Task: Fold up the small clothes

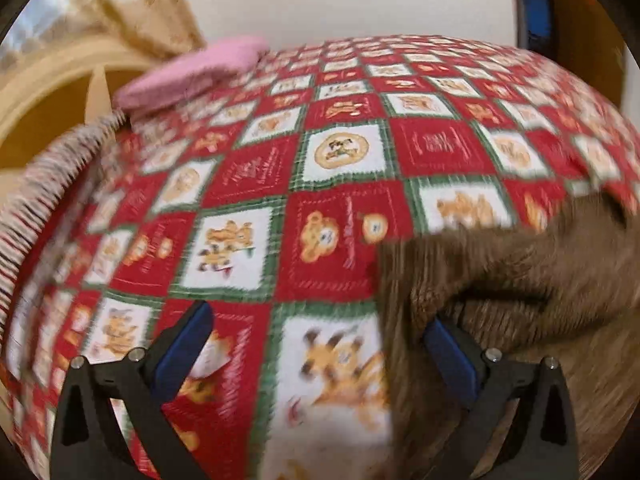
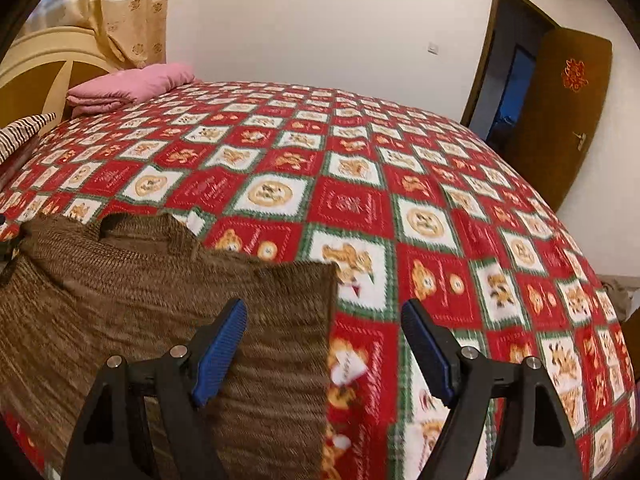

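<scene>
A brown knitted garment [image 2: 160, 300] lies on the red, white and green patterned bedspread [image 2: 360, 200]. In the right wrist view it fills the lower left, and my right gripper [image 2: 324, 320] is open and empty over its right edge, one blue pad [image 2: 224, 348] above the knit. In the left wrist view the garment [image 1: 520, 280] is at the lower right with a raised fold. My left gripper [image 1: 316, 328] is open and empty at its left edge, its right pad [image 1: 452, 356] against the knit. This view is blurred.
A folded pink quilt [image 2: 132, 86] lies at the bed's far left by the cream headboard [image 2: 44, 64] and curtain [image 2: 128, 8]. A striped cloth [image 2: 20, 132] sits at the left edge. A brown door [image 2: 560, 112] stands open at the right.
</scene>
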{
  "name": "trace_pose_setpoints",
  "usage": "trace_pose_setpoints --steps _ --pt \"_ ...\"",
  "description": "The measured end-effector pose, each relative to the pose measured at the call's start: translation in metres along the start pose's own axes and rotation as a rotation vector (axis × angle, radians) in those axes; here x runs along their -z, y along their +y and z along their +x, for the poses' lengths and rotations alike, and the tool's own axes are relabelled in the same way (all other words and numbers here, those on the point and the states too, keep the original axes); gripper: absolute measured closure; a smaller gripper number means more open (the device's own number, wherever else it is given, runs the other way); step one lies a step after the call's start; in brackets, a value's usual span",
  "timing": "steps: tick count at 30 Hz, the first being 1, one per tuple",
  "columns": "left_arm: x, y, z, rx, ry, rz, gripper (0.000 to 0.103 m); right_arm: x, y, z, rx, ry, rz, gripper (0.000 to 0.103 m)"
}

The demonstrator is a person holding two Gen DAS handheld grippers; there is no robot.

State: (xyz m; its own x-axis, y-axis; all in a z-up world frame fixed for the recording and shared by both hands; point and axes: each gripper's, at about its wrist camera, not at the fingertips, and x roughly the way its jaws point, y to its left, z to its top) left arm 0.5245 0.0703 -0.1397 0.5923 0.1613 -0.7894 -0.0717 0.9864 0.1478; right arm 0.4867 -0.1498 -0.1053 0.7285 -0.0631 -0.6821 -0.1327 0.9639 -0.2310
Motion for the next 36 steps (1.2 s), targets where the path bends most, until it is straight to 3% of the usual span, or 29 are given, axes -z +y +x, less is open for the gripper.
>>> trace_pose_setpoints --steps 3,5,10,14,17,20,23,27,31,33,36 --pt "-0.021 0.0 0.015 0.036 0.111 -0.1 0.0 0.006 -0.005 0.0 -0.018 0.002 0.029 0.023" --pt "-0.03 0.0 0.025 0.1 0.179 -0.14 0.0 0.012 -0.003 0.003 -0.04 0.013 0.028 0.023" --pt "-0.044 0.016 0.034 0.082 0.226 -0.203 0.0 0.033 0.012 0.015 -0.039 0.024 -0.018 0.023" --pt "-0.047 0.043 0.038 -0.027 0.193 -0.247 0.0 0.037 0.013 0.022 -0.032 0.04 -0.019 0.023" --pt "-0.034 0.059 0.026 -0.053 0.115 -0.316 0.0 0.039 0.008 0.023 -0.046 0.04 0.0 0.023" --pt "-0.009 0.047 0.006 0.019 0.068 -0.283 0.002 0.041 0.007 0.024 -0.05 0.038 0.009 0.023" --pt "0.023 0.018 -0.023 0.1 0.006 -0.187 0.002 0.042 0.005 0.027 -0.072 0.045 0.027 0.023" --pt "0.055 -0.002 -0.027 0.047 0.03 -0.08 0.0 0.041 -0.009 0.028 -0.127 0.057 0.096 0.023" --pt "0.073 0.014 -0.026 0.104 0.003 -0.13 0.0 0.029 -0.013 0.009 -0.036 -0.009 0.121 0.023" --pt "0.08 0.023 -0.025 0.137 0.02 -0.176 0.0 0.02 -0.008 0.007 -0.061 -0.011 0.102 0.023" --pt "0.093 0.016 -0.034 0.082 0.003 -0.169 0.0 0.008 0.012 0.022 -0.021 0.036 0.001 0.023"
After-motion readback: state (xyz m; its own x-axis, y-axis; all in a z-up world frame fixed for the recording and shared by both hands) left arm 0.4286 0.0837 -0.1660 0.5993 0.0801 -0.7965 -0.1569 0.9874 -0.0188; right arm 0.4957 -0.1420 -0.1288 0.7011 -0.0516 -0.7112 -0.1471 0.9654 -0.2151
